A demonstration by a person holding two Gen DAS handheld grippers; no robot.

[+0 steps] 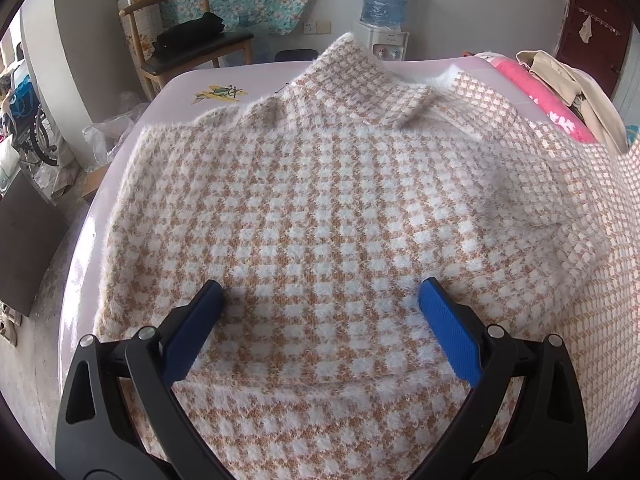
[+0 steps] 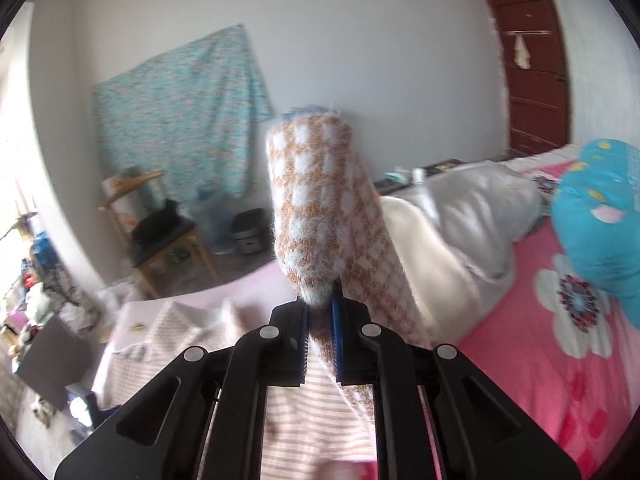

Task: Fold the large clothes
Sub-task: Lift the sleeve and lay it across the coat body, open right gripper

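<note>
A fuzzy tan-and-white checked sweater (image 1: 320,200) lies spread on a pale pink table (image 1: 180,80), collar at the far end. My left gripper (image 1: 320,292) is open, its blue pads resting on the sweater's lower body. My right gripper (image 2: 320,304) is shut on the sweater's sleeve (image 2: 316,208), which stands up above the fingers, lifted off the table. The same raised sleeve shows at the right edge of the left wrist view (image 1: 592,216).
A wooden chair (image 1: 188,40) with a black item and a water dispenser (image 1: 384,12) stand beyond the table. A pink flowered bed (image 2: 560,320) with white and beige clothes (image 1: 568,80) lies to the right. Clutter and a wheelchair (image 1: 28,128) sit at the left.
</note>
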